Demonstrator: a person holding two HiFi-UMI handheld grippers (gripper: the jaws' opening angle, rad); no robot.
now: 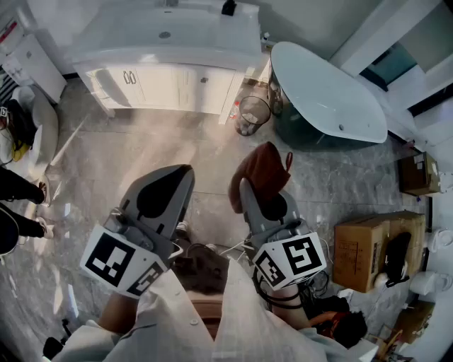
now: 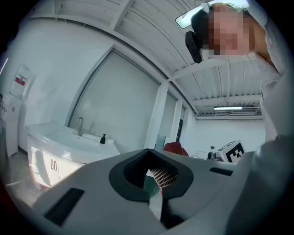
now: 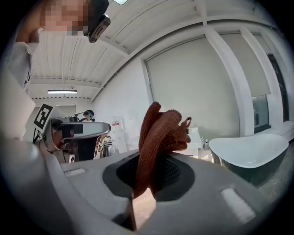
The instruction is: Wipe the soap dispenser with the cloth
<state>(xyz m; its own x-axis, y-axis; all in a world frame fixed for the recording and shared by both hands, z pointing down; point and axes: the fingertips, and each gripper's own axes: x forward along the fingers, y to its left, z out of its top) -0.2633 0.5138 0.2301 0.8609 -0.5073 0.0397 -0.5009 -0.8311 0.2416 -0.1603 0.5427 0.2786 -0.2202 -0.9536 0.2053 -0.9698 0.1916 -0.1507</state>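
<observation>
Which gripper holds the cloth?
The right gripper: its jaws are shut on the red-brown cloth. The left gripper is shut with nothing between its jaws.

One cloth (image 1: 262, 170), perhaps one soap dispenser (image 2: 103, 138)

Side by side and apart, the left gripper (image 1: 175, 178) sits to the left of the right gripper (image 1: 248, 192), both aimed toward the vanity (image 1: 170, 42) well ahead. The soap dispenser (image 1: 228, 8) stands on the vanity's top at its far right end (ahead of the right gripper, ahead-right of the left). The cloth (image 1: 263, 168) sits between the right gripper's jaws, poking out past them. Beyond it, a wastebasket (image 1: 253, 113) stands on the floor (image 1: 141, 148) between the vanity and the bathtub (image 1: 333, 92), which lies ahead-right. Cardboard boxes (image 1: 368, 247) rest to the right gripper's right.
</observation>
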